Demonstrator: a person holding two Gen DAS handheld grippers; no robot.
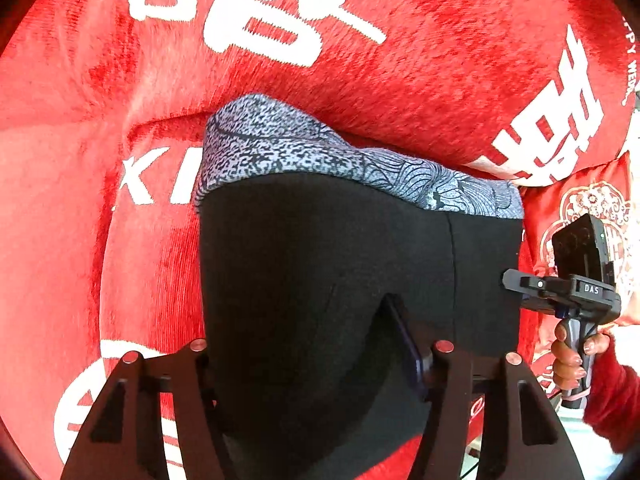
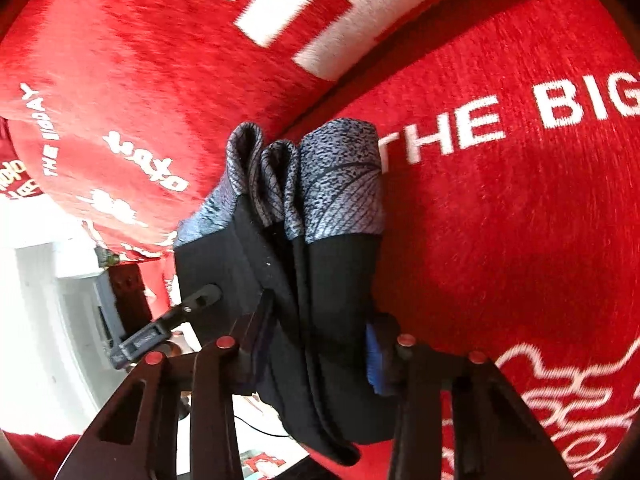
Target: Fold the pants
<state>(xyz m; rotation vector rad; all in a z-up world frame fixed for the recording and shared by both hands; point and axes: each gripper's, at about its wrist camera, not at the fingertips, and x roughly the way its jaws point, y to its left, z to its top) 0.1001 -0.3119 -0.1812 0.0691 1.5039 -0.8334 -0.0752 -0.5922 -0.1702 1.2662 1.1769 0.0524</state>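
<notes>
The pants (image 1: 320, 248) are black with a grey patterned waistband (image 1: 280, 148), folded into a thick bundle over a red plush sofa. My left gripper (image 1: 312, 344) is shut on the pants' near edge, with one finger (image 1: 404, 340) showing against the black cloth. My right gripper (image 2: 320, 340) is shut on the side of the same bundle (image 2: 320, 280), whose folded layers and waistband ends (image 2: 340, 176) show edge-on. The right gripper also shows in the left wrist view (image 1: 520, 280), at the bundle's right edge. The left gripper shows in the right wrist view (image 2: 200, 296), at the bundle's left.
A red sofa cover with white lettering (image 1: 400, 60) fills the background, with its seat (image 2: 500, 220) and backrest (image 2: 120, 80) meeting behind the pants. A red embroidered cushion (image 1: 592, 208) lies at the right. White furniture and floor (image 2: 48, 300) show at the lower left.
</notes>
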